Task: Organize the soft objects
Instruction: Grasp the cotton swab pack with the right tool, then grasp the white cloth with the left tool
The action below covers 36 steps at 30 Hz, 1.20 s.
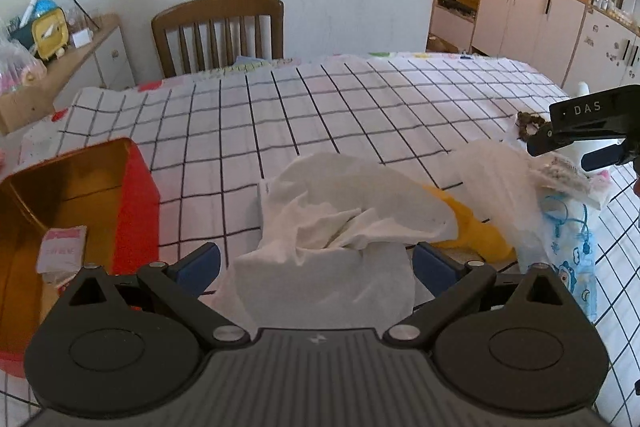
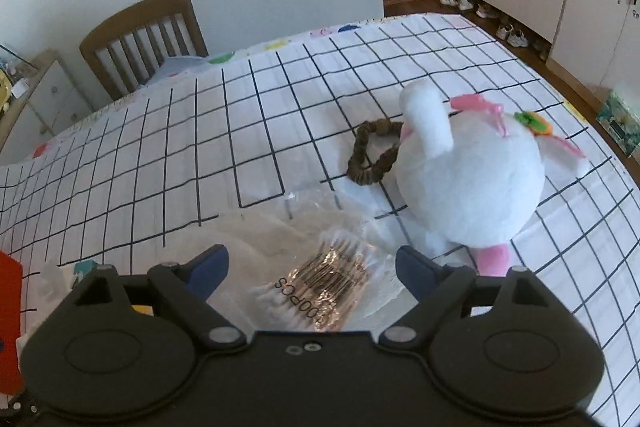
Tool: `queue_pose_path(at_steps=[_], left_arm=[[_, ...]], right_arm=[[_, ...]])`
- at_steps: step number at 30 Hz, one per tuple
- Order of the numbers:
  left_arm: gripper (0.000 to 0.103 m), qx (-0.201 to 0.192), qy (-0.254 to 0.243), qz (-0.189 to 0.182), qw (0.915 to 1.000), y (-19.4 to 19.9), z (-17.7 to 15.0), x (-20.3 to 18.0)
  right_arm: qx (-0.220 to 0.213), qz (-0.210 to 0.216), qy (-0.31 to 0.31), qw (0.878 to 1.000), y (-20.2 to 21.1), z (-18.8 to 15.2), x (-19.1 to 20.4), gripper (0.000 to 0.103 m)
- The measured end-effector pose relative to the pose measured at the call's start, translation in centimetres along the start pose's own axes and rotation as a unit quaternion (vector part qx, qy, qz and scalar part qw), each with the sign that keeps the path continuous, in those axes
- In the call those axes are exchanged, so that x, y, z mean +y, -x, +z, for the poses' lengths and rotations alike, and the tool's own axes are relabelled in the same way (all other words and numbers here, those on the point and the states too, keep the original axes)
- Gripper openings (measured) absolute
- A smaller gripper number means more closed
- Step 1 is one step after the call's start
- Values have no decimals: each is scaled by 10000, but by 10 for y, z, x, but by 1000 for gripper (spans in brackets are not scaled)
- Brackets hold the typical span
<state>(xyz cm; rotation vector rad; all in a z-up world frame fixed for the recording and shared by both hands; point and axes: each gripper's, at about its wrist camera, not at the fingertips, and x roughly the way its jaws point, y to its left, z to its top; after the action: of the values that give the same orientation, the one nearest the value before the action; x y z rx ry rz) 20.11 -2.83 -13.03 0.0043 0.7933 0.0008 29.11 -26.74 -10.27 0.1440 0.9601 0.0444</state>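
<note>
checked table (image 1: 360, 99) | left tool (image 1: 316, 263) spread over tissue (image 1: 340, 223) (right likewise)

White cloth (image 1: 360, 115) gridded with black lines. Red tin (image 1: 136, 203), gold inside. White tissue (image 1: 344, 211) over a yellow piece (image 1: 476, 227). Pale blue cartoon-print pouch (image 1: 576, 259). White plush (image 2: 468, 175) with pink bow and feet. Brown scrunchie (image 2: 368, 155). Brown chair (image 1: 220, 31).

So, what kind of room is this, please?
Probably a home dining room: a table under a checked cloth, a wooden chair behind it, storage cabinets on the wall and shoes on the floor.
</note>
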Motion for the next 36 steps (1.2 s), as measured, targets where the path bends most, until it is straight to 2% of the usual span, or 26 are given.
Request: queue_pose_path(at_steps=[7, 13, 15, 18, 20, 21, 23, 26, 27, 30, 31, 36], left_arm=[[103, 44, -461, 6, 9989, -12, -7, -13], [101, 71, -518, 60, 9986, -18, -10, -18], [94, 81, -507, 78, 9987, -19, -10, -18], [85, 58, -459, 10, 9989, -18, -9, -18], [70, 23, -400, 23, 9992, -15, -8, -18], [67, 20, -351, 49, 9994, -14, -8, -17], [53, 38, -227, 64, 9997, -12, -6, -14], [44, 59, -224, 90, 9997, -12, -5, -11], [37, 56, -232, 122, 9996, -12, -4, -11], [27, 48, -152, 131, 9998, -11, -2, -8], [20, 38, -147, 147, 9998, -10, -2, -7], [14, -42, -105, 210, 9997, -5, -1, -3]], right_arm=[[146, -21, 30, 9999, -9, -4, 1, 81], [98, -26, 103, 9999, -6, -6, 1, 68], [71, -37, 91, 9999, -4, -7, -1, 59], [20, -71, 122, 9999, -1, -8, -3, 51], [-21, -72, 162, 9998, 2, -8, -5, 47], [-36, -64, 192, 9998, 3, -8, -5, 46], [-74, -48, 246, 9997, 7, -9, -6, 43], [-117, 20, 390, 9992, 11, -12, -6, 38], [-132, 45, 451, 9989, 12, -13, -5, 37], [-193, 101, 597, 9980, 18, -16, -6, 34], [-222, 129, 657, 9975, 21, -17, -7, 33], [-413, 256, 956, 9942, 38, -20, -8, 29]])
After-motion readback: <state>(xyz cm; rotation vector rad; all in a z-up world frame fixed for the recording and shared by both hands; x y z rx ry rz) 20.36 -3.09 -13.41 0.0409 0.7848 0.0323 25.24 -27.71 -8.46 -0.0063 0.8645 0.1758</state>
